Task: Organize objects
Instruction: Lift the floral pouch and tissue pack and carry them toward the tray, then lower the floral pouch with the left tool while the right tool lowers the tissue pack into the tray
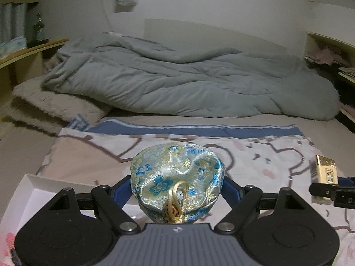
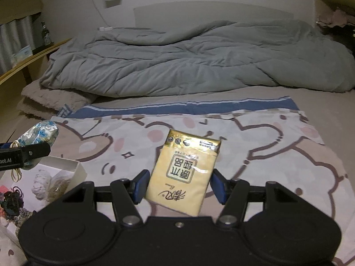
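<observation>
Up front, the left gripper (image 1: 177,184) clamps a blue-flowered silk pouch (image 1: 176,177) above the white box (image 2: 66,166), which holds hair ties and yarn. Rightward, the right gripper (image 2: 179,184) grips a yellow tissue pack (image 2: 184,173) over the cartoon sheet (image 2: 266,146).

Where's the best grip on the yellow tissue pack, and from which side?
Across its narrow width, on the two long edges of the lower half, coming in flat from the near end. The tissue pack is flat, soft and longer than wide, so the long edges fit between the fingers. The right gripper already straddles it this way; contact on the right side is unclear.
</observation>
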`<state>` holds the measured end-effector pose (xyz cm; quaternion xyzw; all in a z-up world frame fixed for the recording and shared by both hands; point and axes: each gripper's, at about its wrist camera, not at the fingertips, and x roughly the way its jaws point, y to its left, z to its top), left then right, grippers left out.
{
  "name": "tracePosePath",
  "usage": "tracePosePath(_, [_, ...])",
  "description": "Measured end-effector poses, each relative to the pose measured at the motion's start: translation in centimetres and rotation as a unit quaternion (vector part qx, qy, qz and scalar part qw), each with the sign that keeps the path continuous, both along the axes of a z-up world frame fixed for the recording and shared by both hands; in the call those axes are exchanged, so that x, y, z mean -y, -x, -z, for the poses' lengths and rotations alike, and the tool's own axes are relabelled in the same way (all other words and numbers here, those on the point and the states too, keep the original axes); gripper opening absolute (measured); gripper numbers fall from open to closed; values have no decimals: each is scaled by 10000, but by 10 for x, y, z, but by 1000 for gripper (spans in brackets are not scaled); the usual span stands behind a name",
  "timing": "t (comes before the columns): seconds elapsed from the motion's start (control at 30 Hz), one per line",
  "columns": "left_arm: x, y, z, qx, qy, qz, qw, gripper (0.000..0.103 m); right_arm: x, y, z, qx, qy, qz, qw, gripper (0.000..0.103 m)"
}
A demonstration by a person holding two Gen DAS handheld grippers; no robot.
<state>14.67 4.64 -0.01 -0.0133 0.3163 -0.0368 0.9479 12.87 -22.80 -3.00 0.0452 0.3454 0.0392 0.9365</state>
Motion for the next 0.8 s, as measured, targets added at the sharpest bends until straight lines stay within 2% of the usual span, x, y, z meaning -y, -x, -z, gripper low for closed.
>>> tracePosePath(0.23, [-50,3,7,-48,40,-406,9992,83,-36,-7,4,-23,-59,-262,9996,60])
tracePosePath(0.57, [-118,6,15,-22,-196,-766,9969,83,-86,-17,14,-68,-134,-684,9975,60])
tracePosePath(0.8, [-156,1,19,-83,-21,-980,9952,83,-112,-20,19,-26,-233,-1024,9945,61])
